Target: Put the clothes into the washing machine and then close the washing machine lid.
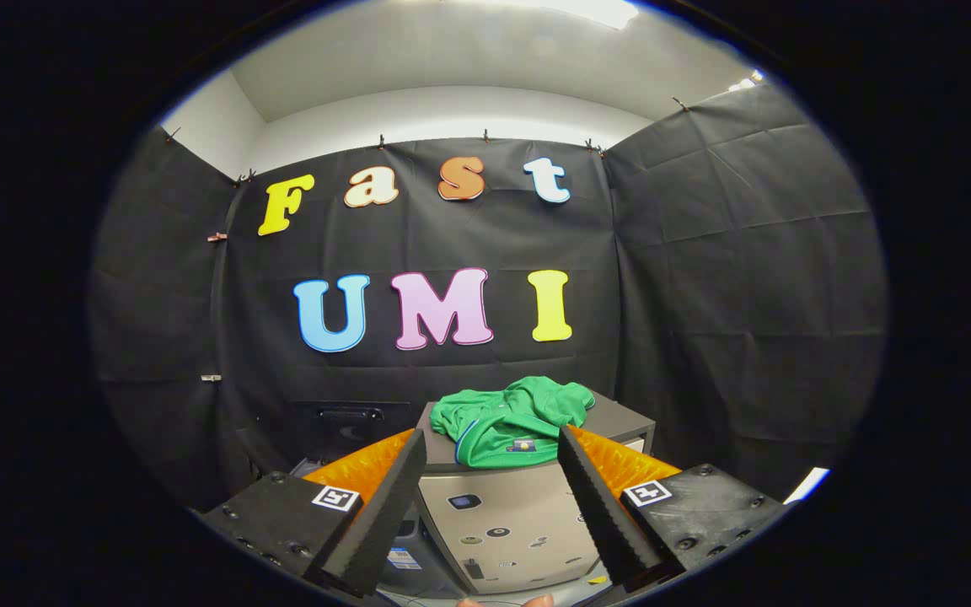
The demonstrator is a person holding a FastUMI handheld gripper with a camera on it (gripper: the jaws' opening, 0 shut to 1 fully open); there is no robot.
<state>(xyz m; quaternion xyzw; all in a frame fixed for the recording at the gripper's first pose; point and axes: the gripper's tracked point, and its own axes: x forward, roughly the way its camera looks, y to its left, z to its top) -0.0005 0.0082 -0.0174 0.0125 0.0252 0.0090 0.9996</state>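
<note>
A crumpled green garment (509, 421) with a small label lies on top of a grey box-shaped cabinet (502, 514). My gripper (492, 443) is open, its two fingers spread wide with the garment just ahead of and between the fingertips, not touching it. To the left of the cabinet, behind my left finger (384, 506), is a dark appliance with a handle bar (351, 415), probably the washing machine; whether its lid is up or down I cannot tell.
Black cloth walls close off the booth at the back and on both sides. The cabinet's front face carries several small stickers (498, 533). A fingertip of a person's hand (536, 601) peeks in below the gripper.
</note>
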